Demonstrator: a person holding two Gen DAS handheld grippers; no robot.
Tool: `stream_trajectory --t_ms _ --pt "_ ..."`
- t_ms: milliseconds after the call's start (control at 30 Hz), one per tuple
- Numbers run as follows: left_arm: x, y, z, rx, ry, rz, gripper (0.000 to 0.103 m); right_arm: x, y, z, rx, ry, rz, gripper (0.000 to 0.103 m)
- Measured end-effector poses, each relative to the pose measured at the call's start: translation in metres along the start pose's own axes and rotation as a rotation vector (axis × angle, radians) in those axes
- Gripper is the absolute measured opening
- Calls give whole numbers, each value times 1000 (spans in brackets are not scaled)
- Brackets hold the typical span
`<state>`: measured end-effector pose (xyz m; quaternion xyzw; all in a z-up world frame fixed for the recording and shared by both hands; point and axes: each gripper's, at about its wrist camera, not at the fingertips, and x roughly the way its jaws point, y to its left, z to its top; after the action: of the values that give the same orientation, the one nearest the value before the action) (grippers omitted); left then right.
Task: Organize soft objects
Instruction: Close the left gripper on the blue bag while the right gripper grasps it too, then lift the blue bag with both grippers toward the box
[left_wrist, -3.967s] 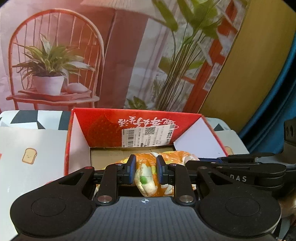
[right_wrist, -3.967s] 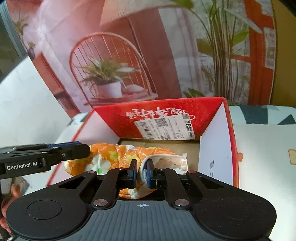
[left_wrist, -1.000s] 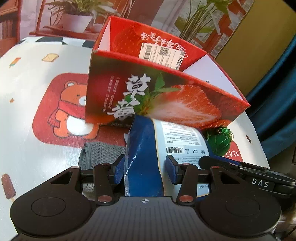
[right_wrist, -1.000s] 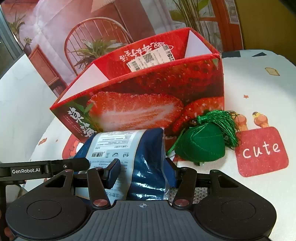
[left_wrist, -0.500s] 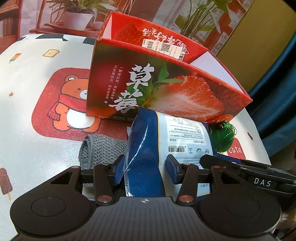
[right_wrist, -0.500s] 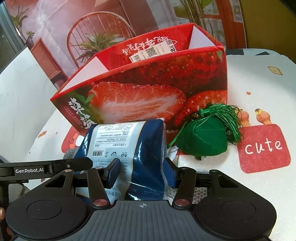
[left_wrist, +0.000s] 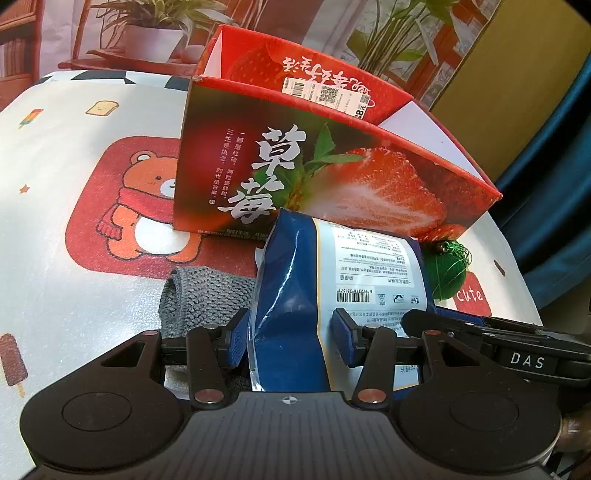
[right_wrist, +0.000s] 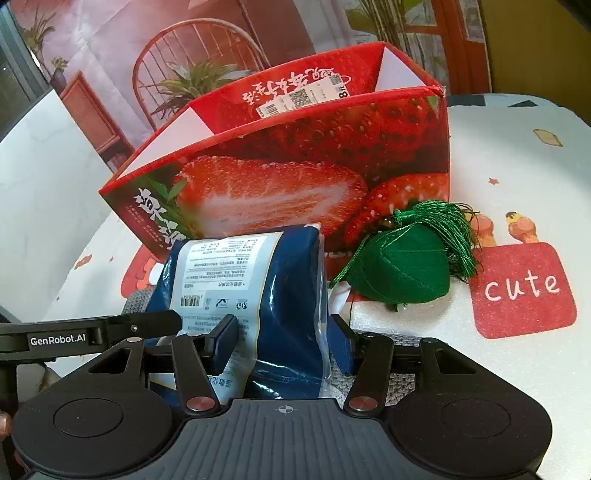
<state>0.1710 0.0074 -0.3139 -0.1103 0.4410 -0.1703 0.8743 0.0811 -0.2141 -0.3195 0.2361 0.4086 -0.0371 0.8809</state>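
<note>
Blue pouch (left_wrist: 295, 295) long axis pointing toward strawberry box (left_wrist: 332, 177), left hand-held gripper (left_wrist: 290, 341) and right hand-held gripper (right_wrist: 284, 345) both grasping it

Bright daylight, sharp focus, fisheye-curved dark corners.

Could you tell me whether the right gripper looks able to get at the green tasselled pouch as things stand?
Probably not yet: the right gripper has its jaws around the blue packet. The green pouch itself lies uncovered, just to the right.

Chair-and-plant backdrop (right_wrist: 192, 74), blue curtain (left_wrist: 554, 221)
</note>
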Motion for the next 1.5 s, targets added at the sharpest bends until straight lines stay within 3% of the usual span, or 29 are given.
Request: stream_trajectory --t_ms 233,533,700,900,1200,1500 --pt "-9 1 5 38 -2 16 36 -1 -2 0 1 4 18 46" --pt "-7 1 1 51 9 15 35 -2 -3 2 -12 33 44 44" --pt "-11 -2 2 67 -6 15 32 -4 2 3 -39 30 51 36" --pt "-23 -5 4 81 -38 0 28 -16 11 8 -83 -8 74 25" --pt "-55 -11 11 104 -130 -38 27 -49 29 21 -206 -103 92 23" --pt "-78 -21 23 125 -207 -50 27 -73 44 36 -248 -180 104 22"
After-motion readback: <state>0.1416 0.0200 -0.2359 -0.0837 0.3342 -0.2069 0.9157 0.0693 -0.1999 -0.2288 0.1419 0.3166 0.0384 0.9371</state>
